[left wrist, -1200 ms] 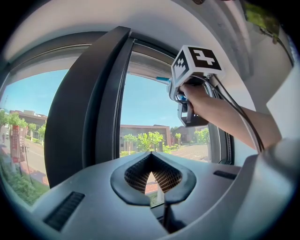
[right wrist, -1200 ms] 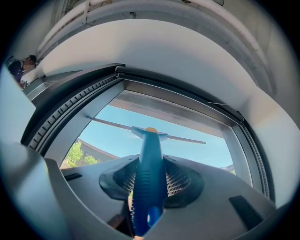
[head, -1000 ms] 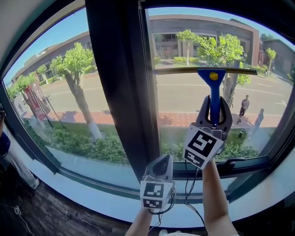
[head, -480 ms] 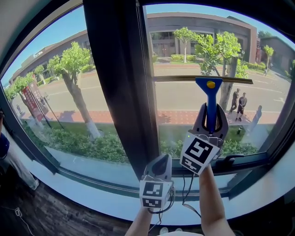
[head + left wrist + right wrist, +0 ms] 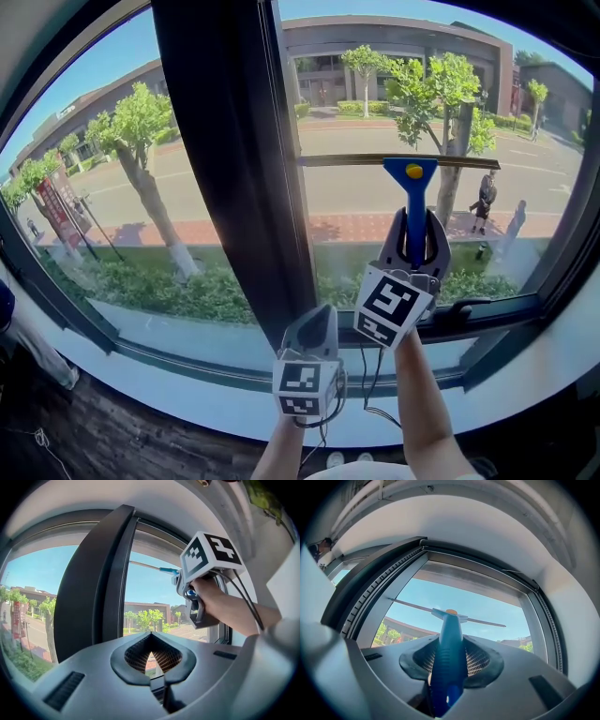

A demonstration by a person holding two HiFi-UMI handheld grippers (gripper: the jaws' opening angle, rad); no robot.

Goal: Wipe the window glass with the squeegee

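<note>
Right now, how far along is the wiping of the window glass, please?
Done: probably the glass above the blade on the right pane, though no streaks show either way. In hand: the right gripper is shut on the squeegee handle, with the blade about mid-height. Left: the strip below the blade, perhaps also the left pane. The left gripper is shut and empty.

I've got the blue squeegee (image 5: 414,202) upright, handle clamped in my right gripper (image 5: 412,246), blade level against the right pane of window glass (image 5: 352,202).
</note>
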